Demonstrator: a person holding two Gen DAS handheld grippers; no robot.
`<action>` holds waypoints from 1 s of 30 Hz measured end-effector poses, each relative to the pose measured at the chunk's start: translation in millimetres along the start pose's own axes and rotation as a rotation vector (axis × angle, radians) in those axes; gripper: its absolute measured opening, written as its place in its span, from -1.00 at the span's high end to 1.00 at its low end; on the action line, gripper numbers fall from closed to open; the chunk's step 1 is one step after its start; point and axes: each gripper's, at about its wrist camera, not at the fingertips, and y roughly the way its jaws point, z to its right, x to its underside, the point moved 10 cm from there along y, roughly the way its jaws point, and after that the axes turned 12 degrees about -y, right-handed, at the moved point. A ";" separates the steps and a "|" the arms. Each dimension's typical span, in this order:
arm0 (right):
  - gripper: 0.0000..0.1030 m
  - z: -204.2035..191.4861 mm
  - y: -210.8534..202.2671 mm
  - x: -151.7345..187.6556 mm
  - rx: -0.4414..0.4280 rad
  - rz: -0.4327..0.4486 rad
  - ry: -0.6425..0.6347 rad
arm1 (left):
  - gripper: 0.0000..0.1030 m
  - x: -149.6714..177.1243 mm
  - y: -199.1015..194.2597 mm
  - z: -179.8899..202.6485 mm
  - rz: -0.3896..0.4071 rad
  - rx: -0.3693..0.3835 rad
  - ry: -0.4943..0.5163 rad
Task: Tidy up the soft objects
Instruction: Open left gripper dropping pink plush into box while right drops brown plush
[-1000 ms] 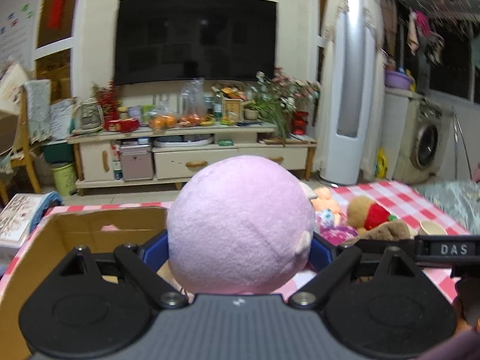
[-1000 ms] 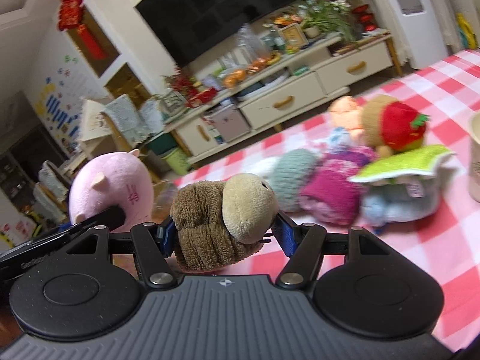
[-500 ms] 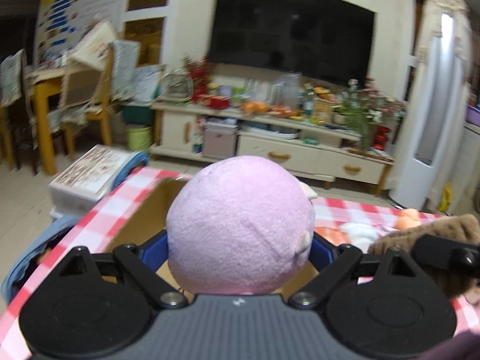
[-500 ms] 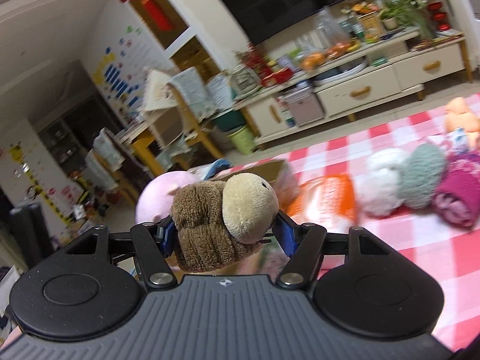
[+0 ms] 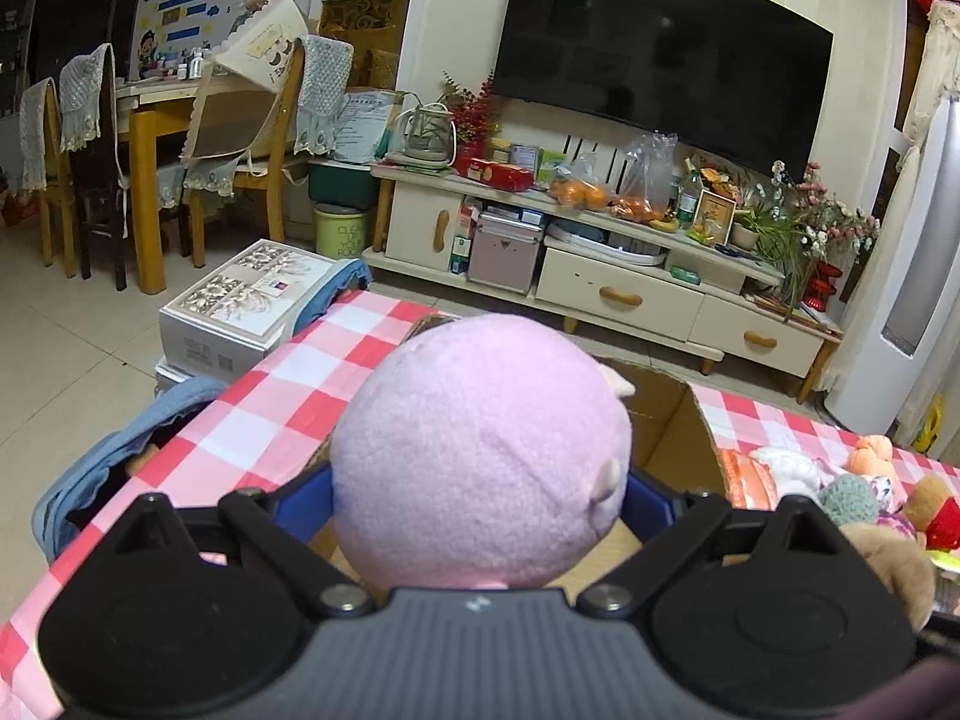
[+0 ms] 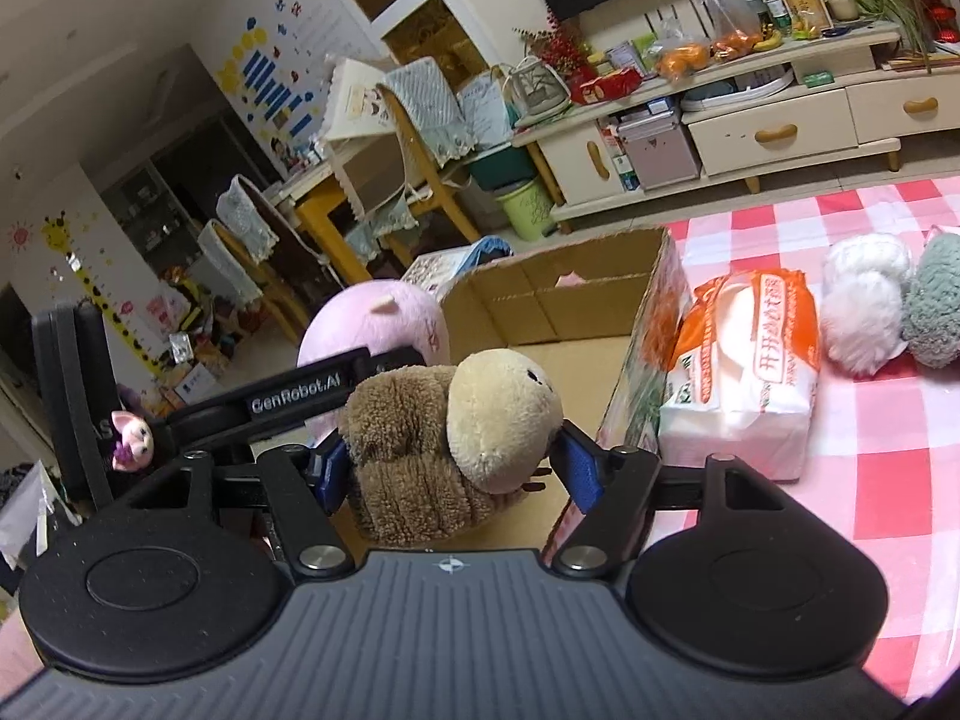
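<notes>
**Left wrist and right wrist views: two plush toys over the cardboard box**

Left wrist view shows the left gripper (image 5: 480,492) with a round pink plush (image 5: 480,450) between its blue pads, filling the whole gap. Its jaws are opening, yet the pads on both sides seem to press the plush flanks, so the toy sits held. Below and beyond the plush lies the open cardboard box (image 5: 672,414), which stands on the red-and-white checked tablecloth (image 5: 300,378). At the right edge of this view a row of small soft toys (image 5: 864,480) lies on the cloth, just beside the box.

Right wrist view shows the right gripper (image 6: 447,465) with a brown plush (image 6: 444,444), a shaggy body with a tan head, between its blue pads. These jaws are opening too. The left pad touches the brown fur; the right pad stands beside the tan head, and whether it still touches cannot be told. The brown plush hangs over the near edge of the box, above its bare floor. The left gripper with its pink plush appears to the left in this view, over the box's left side.

Against the box's right outer wall leans an orange-and-white tissue pack (image 6: 744,372). Near it on the cloth lie a white fluffy ball (image 6: 864,306) and a grey-green yarn ball (image 6: 936,312), touching each other.

Behind the table stand a TV cabinet (image 5: 600,276) under a dark television (image 5: 660,54), and wooden chairs (image 5: 240,138) at a yellow table.
</notes>
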 end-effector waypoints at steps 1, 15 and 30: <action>-0.73 -3.1 1.6 1.1 -0.005 -0.007 -0.007 | -0.89 -0.3 -0.1 -0.6 -0.003 0.003 -0.003; -0.95 6.1 -19.1 13.0 0.060 0.007 -0.017 | -0.98 -1.5 -4.6 6.1 0.023 0.015 0.043; -0.97 26.0 -41.3 22.4 0.232 0.049 -0.028 | -0.98 17.8 -5.1 41.5 0.002 0.068 0.123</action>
